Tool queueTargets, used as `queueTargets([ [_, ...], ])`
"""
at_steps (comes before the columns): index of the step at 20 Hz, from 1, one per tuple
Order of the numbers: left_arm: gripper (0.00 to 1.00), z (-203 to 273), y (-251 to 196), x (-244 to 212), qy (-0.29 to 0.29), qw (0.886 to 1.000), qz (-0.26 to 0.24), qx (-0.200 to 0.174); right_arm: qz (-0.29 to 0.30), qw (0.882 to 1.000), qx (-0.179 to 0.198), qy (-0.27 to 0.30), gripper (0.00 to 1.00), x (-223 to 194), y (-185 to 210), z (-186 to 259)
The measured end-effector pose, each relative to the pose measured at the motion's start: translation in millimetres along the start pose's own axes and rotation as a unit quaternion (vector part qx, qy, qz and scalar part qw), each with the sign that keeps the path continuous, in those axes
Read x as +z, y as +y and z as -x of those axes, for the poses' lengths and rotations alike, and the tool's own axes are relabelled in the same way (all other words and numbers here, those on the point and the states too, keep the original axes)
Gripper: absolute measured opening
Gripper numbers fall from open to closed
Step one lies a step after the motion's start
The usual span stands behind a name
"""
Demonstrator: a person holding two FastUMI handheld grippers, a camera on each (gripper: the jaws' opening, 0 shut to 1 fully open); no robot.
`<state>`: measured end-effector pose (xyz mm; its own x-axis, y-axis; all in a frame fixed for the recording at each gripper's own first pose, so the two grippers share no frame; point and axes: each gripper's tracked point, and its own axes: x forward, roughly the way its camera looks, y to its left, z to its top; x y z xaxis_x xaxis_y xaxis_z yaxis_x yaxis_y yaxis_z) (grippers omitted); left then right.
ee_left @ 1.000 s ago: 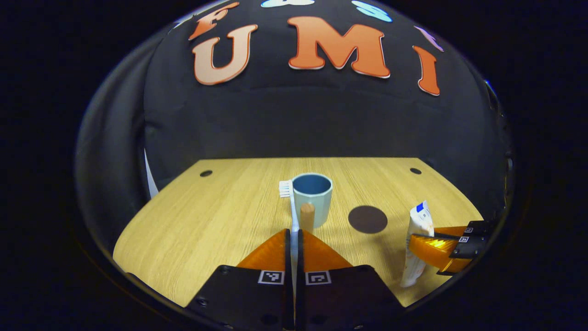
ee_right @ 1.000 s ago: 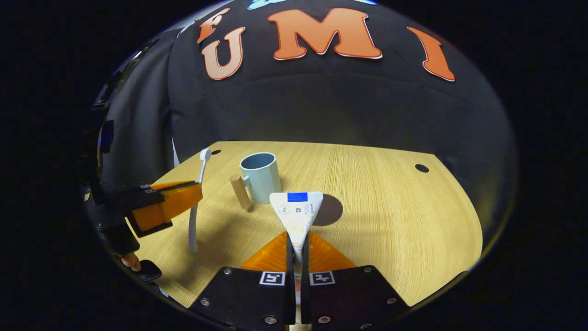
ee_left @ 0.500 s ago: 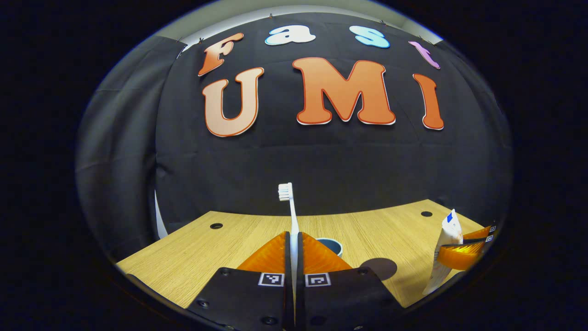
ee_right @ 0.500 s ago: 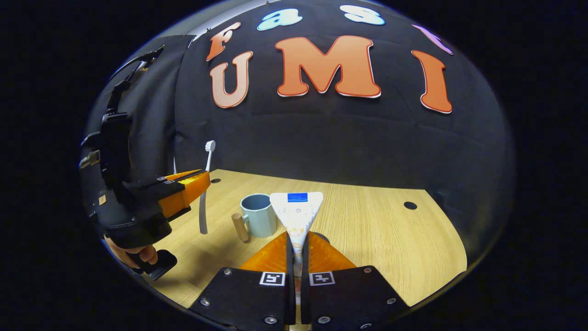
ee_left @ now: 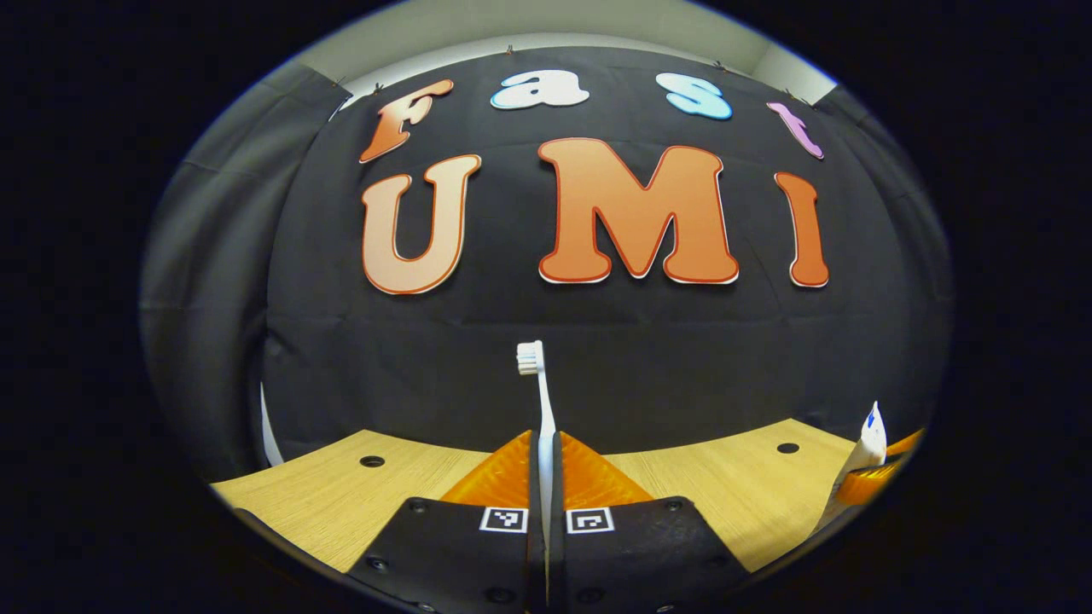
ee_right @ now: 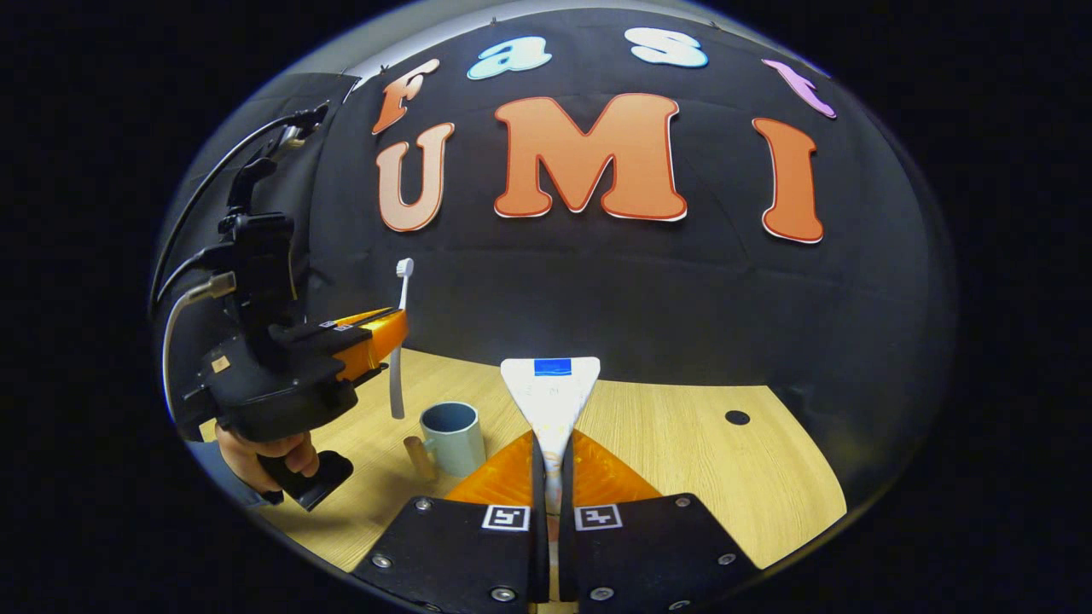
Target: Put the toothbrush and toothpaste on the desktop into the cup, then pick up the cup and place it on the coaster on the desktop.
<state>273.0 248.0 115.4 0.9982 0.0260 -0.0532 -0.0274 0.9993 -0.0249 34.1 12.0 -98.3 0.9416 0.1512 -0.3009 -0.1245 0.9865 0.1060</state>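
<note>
A: Wood desktop (ee_right: pixel 682 443) under us, and our left gripper (ee_left: pixel 543 443) pinches the toothbrush (ee_left: pixel 537 401) upright while our right gripper (ee_right: pixel 550 443) is clamped on the toothpaste (ee_right: pixel 550 396).

B: We judge nothing is placed yet; the cup (ee_right: pixel 452 437) stands empty, left of the toothpaste.

A: Our right gripper view gives us the cup below the brush; the coaster we cannot find.

— How's the left gripper (ee_left: pixel 543 443)?
— Raised, level, fingers clamped tight. A hand (ee_right: pixel 264 456) grips its handle from below.
— And the right gripper (ee_right: pixel 552 443)?
— Also raised, fingers pinched nearly together.
</note>
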Motion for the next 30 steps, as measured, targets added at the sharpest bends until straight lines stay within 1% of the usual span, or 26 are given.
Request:
queueTargets([
  [4, 0.02, -19, -11, -9, 0.005, 1.0, 0.007, -0.012, 0.001, 1.0, -0.009, -0.007, 0.05, 8, -5, -6],
  [6, 0.02, -28, -17, -25, 0.021, 1.0, 0.003, -0.02, 0.003, 1.0, -0.008, -0.01, 0.05, 6, -6, -7],
  [10, 0.02, -39, -9, -58, 0.05, 0.999, 0.008, -0.017, 0.01, 1.0, -0.014, -0.005, 0.05, 5, -5, -15],
  [13, 0.02, -41, -8, -69, 0.054, 0.998, 0.005, -0.02, 0.011, 1.0, -0.011, -0.001, 0.05, 1, 1, -18],
  [17, 0.02, -47, -16, -70, 0.051, 0.998, 0.005, -0.029, 0.017, 1.0, -0.009, -0.002, 0.05, 2, 8, -21],
  [20, 0.02, -48, -22, -85, 0.065, 0.997, -0.003, -0.036, 0.018, 1.0, -0.011, -0.004, 0.05, 3, 7, -21],
  [22, 0.02, -48, -26, -97, 0.078, 0.996, -0.008, -0.04, 0.015, 1.0, -0.013, -0.005, 0.05, 4, 6, -23],
  [27, 0.02, -43, -28, -103, 0.078, 0.996, -0.013, -0.049, 0.005, 1.0, -0.02, -0.01, 0.05, 7, 4, -26],
  [30, 0.03, -41, -29, -111, 0.088, 0.994, -0.01, -0.059, -0.006, 1.0, -0.021, -0.019, 0.05, 12, 5, -26],
])
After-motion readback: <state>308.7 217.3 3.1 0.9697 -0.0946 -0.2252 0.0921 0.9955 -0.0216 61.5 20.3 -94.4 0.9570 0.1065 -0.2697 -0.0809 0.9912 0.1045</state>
